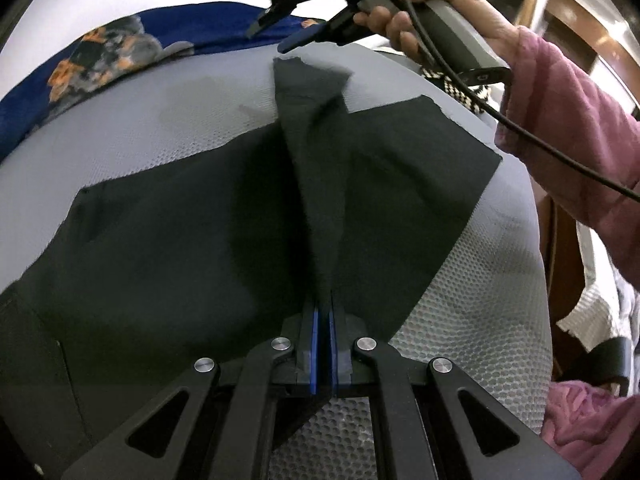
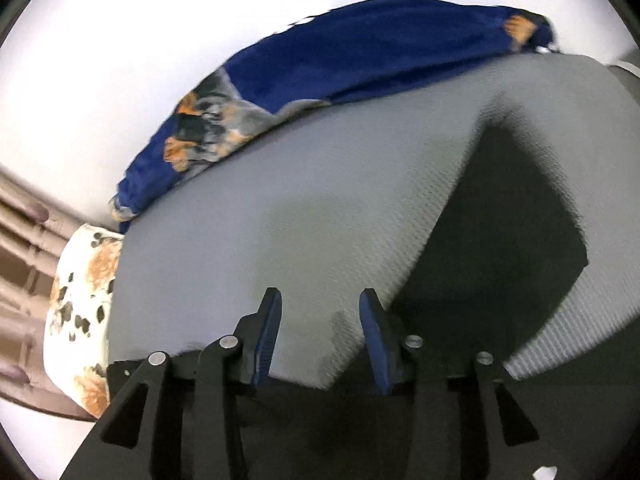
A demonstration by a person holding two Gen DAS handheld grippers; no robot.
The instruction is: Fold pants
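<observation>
Your left gripper (image 1: pixel 323 316) is clamped on a raised ridge of the black pants (image 1: pixel 180 240), which lie spread on the grey mesh pad (image 1: pixel 480 320). Your right gripper (image 2: pixel 320 312) hangs with fingers apart above the pad's far side, near a blue blanket (image 2: pixel 360 52).

Strong fisheye bending at dark edges; background wall blown out white; right wrist view slightly motion-blurred throughout.

Black pants (image 1: pixel 168 240) lie spread flat on grey mesh mattress (image 1: pixel 132 132), one narrow fold pulled up into a taut ridge down the middle. Matte dark fabric, edge also visible at right (image 2: pixel 500 240).
</observation>
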